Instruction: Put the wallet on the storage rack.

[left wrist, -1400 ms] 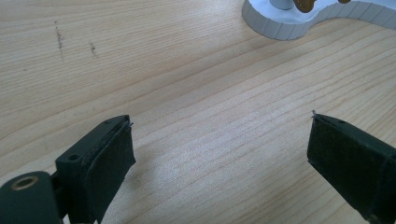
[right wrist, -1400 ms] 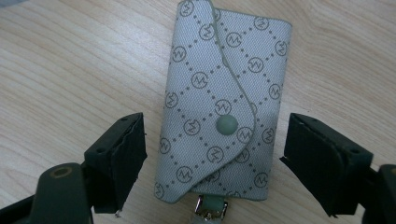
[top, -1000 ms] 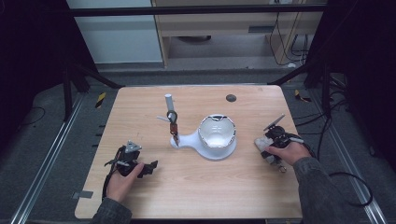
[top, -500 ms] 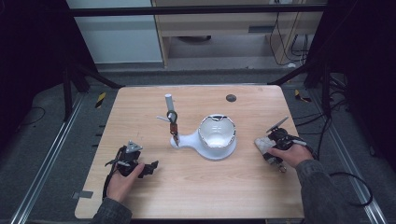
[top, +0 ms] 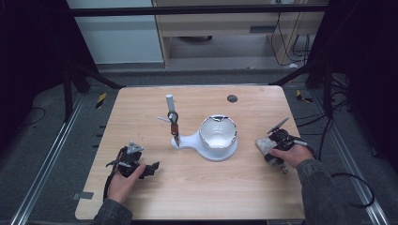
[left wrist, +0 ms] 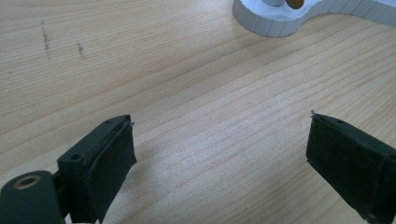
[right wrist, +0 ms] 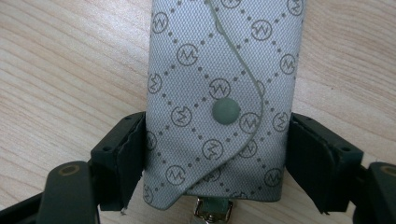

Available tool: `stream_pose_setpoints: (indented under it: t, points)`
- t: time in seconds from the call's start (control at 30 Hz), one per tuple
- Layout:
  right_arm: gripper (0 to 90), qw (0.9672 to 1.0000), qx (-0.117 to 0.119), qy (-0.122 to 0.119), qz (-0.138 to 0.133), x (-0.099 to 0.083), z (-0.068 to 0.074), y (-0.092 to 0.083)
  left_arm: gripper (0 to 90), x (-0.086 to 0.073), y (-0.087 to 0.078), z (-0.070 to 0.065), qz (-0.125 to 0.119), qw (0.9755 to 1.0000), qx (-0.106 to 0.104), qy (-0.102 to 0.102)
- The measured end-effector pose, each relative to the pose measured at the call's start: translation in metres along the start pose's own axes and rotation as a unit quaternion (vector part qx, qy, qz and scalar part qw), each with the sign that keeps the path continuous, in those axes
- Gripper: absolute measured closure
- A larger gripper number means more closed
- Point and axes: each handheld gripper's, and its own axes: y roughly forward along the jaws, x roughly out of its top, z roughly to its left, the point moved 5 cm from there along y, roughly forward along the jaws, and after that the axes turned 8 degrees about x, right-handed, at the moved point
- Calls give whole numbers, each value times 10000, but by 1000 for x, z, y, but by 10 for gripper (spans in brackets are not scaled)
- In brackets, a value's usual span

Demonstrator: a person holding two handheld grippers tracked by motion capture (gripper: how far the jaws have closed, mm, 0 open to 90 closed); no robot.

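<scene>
The right gripper (right wrist: 215,163) has just been closing, jaws clamping the key pouch (right wrist: 219,93) near the table's right edge; squeeze its sides evenly. The left gripper (left wrist: 219,163) stands released.

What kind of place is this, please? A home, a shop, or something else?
Probably a lab set up for recording. A bare wooden table stands inside a black metal frame, loose cables lie on the grey floor, and a person holds a gripper in each hand.

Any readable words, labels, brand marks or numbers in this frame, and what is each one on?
"M": a zigzag letter inside small circles, repeated in a dotted diamond pattern across the grey key pouch between the right gripper's pads.
No words or numbers can be read on the pouch.
The white stand and the table show no text.
</scene>
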Motion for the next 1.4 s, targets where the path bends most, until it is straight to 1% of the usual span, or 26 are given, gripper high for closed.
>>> stream_pose_setpoints:
  t: [0.1,0.23,0.27,0.37,0.4,0.47,0.53,0.6,0.7,0.73,0.97,1.2,1.3,1.4]
  points:
    - [245,10000,-2,9,7,0,0,0,76,0,0,0,-5,10000,2,4]
    - [255,10000,23,-41,22,1,-2,0,76,0,0,0,-4,10000,4,6]
    - [259,10000,35,3,34,0,-1,-1,76,0,0,0,-5,10000,4,7]
    - [275,10000,67,13,29,1,-2,-2,76,0,0,0,-6,10000,3,9]
    - [279,10000,64,-29,33,1,-2,-2,76,0,0,0,-5,10000,6,10]
    - [288,10000,59,-25,47,1,-2,-3,76,0,0,0,-2,10000,4,10]
    - [292,9999,17,-106,51,2,-2,-4,75,0,-1,1,-4,10000,8,7]
    - [295,9999,-6,-129,58,2,-1,-5,76,0,-1,1,-7,10000,9,4]
    - [297,9998,-50,-199,16,3,1,-7,76,0,-1,1,-9,10000,14,2]
    - [297,9996,-49,-266,4,3,2,-8,76,0,-1,1,-9,10000,16,2]
    - [299,9989,-69,-451,-117,7,9,-22,75,0,-1,2,-16,10000,23,-8]
    - [301,9978,-94,-631,-165,9,18,-37,75,0,-1,2,-14,10000,27,-5]
    - [301,9970,-124,-729,-243,11,21,-45,75,0,-1,2,-12,10000,30,-5]
    - [301,9963,-91,-810,-289,14,25,-51,75,0,-1,2,-16,10000,30,-10]
